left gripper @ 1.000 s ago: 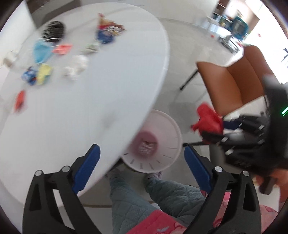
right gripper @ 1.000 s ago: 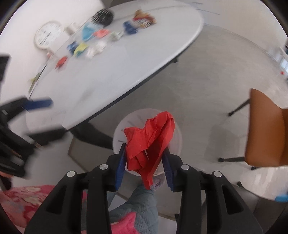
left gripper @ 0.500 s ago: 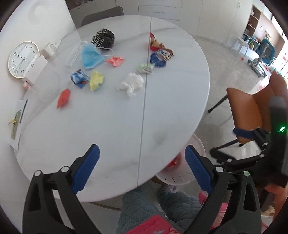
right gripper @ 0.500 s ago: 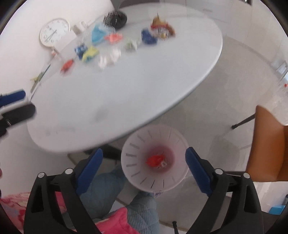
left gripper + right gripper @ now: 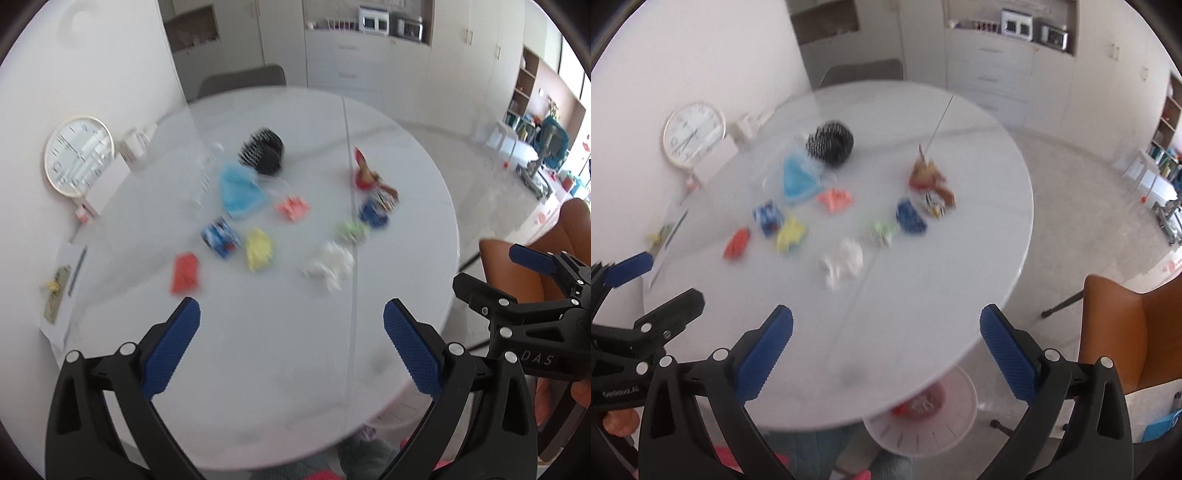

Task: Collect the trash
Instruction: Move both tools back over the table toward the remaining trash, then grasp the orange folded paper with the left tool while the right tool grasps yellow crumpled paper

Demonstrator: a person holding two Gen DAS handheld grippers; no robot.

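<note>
Both the left gripper (image 5: pixel 291 325) and the right gripper (image 5: pixel 886 332) hang over the round white table (image 5: pixel 258 369), their jaws opening wide with nothing between them, so the step in hand looks like turning to the next scrap. Nearest ahead of both lies the crumpled white tissue (image 5: pixel 842 263); taking it calls for reaching forward and down. Below the right jaws, the white plastic bin (image 5: pixel 955 434) holds red and pale scraps.

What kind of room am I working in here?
Probably a home dining area: a round white table strewn with scraps, an orange chair beside it, and pale built-in cabinets along the back wall.
</note>
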